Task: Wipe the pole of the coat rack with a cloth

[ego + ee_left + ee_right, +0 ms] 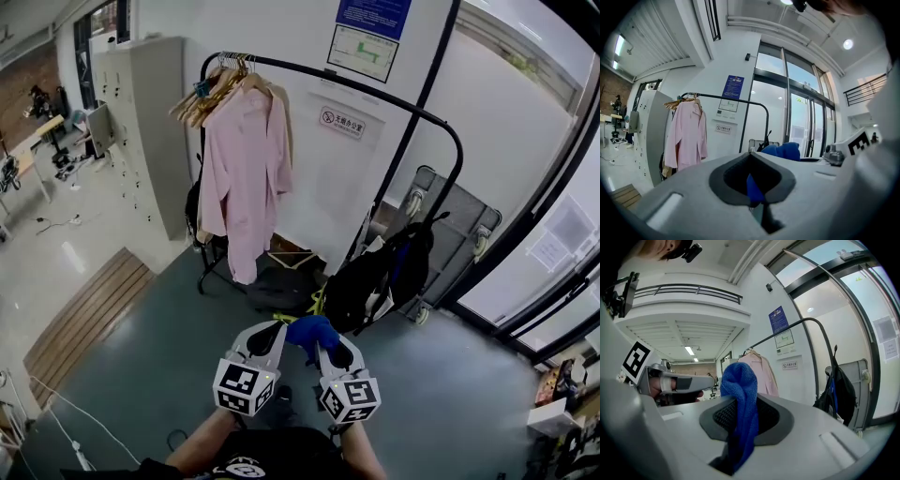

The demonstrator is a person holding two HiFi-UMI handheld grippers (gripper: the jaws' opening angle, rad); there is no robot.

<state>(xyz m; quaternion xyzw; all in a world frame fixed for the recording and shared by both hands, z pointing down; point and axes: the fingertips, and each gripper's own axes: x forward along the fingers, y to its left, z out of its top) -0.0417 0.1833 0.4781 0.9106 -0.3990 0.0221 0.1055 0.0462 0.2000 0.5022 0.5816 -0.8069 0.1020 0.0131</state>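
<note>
A person is holding two grippers low and close together, side by side. The left gripper's [752, 181] jaws are pressing together, pinching a small fold of a blue knitted cloth [738, 380] in the notch between them. The right gripper [740, 423] is sitting just beside it. Its jaws are also closed, clamping a thicker bunch of the same cloth. That bunch is bulging up above the right jaws and trailing down between them. The cloth is bridging the two sets of jaws.

Well ahead of both jaws, and apart from the cloth, a black metal coat rack [457, 171] is standing against a white wall. Its arched pole [375, 96] is running across above jaw level. A pale pink shirt [242, 159] is hanging from wooden hangers [211, 94] on the pole, ahead and left of the jaws. A black backpack [380, 277] is hanging ahead and slightly right of the jaws, nearer to them than the shirt.
</note>
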